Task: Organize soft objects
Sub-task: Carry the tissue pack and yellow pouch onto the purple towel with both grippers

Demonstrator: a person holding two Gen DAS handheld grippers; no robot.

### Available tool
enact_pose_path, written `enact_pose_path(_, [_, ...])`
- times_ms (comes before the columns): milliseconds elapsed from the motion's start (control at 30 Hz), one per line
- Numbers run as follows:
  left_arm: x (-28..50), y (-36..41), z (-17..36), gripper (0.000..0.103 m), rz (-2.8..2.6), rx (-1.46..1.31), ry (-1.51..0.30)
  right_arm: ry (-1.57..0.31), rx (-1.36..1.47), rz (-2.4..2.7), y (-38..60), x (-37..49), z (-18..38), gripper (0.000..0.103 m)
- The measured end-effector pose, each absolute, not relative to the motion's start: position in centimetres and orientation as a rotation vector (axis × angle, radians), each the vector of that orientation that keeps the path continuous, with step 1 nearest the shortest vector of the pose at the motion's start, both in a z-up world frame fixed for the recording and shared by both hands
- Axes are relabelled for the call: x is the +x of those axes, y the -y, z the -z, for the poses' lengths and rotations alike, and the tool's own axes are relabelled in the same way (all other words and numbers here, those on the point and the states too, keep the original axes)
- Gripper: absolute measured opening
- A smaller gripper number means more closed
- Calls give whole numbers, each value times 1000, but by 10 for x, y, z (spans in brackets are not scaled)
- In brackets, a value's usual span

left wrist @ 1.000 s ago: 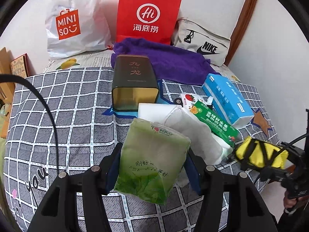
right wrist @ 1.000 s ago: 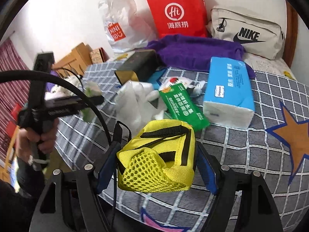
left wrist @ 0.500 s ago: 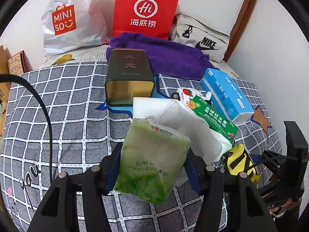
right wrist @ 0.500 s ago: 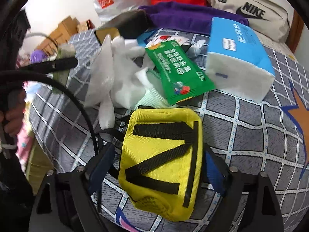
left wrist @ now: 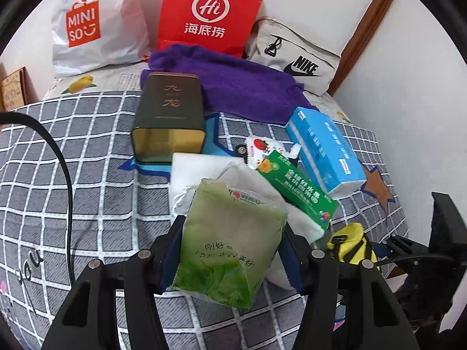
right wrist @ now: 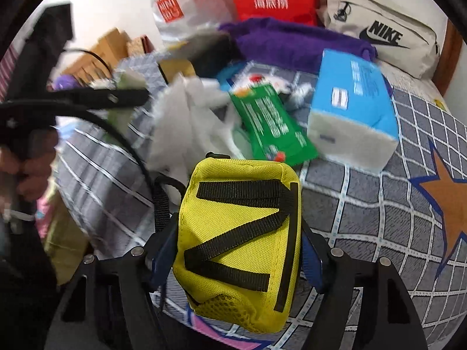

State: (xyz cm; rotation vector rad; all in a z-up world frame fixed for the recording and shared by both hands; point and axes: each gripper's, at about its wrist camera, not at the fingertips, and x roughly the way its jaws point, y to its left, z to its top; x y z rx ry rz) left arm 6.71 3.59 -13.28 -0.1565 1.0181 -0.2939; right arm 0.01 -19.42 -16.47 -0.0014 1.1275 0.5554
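Observation:
A green soft tissue pack (left wrist: pixel 227 262) is clamped between the pads of my left gripper (left wrist: pixel 232 233), held above the checked bedspread (left wrist: pixel 87 175). A yellow pouch (right wrist: pixel 239 204) with black straps sits between the blue pads of my right gripper (right wrist: pixel 238 233), strap side up. Those jaws are closing, and both pads look pressed on the pouch's sides. The left wrist view shows the same yellow pouch (left wrist: pixel 350 245) low on the right, near the bed's front edge. In the right wrist view, a hand (right wrist: pixel 26 169) holds the left gripper at the left.
Crumpled white plastic bags (left wrist: pixel 204 172), a green packet (left wrist: pixel 294 189) and a blue tissue box (left wrist: pixel 324 148) lie mid-bed. Behind them are a dark tin (left wrist: pixel 169 116) and a purple towel (left wrist: pixel 239 87). Against the wall stand a red paper bag (left wrist: pixel 207 14), a Miniso bag (left wrist: pixel 87 29) and a Nike bag (left wrist: pixel 292 55).
The right gripper's jaws widened around the yellow pouch, then narrowed on it again. The pouch tipped from mesh side to strap side facing the camera. The left gripper kept its hold.

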Motion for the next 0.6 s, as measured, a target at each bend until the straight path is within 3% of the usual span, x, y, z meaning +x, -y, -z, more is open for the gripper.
enact_pose_path(600, [109, -38, 108, 58, 276, -136, -987, -992, 100, -592, 213, 52, 101, 72])
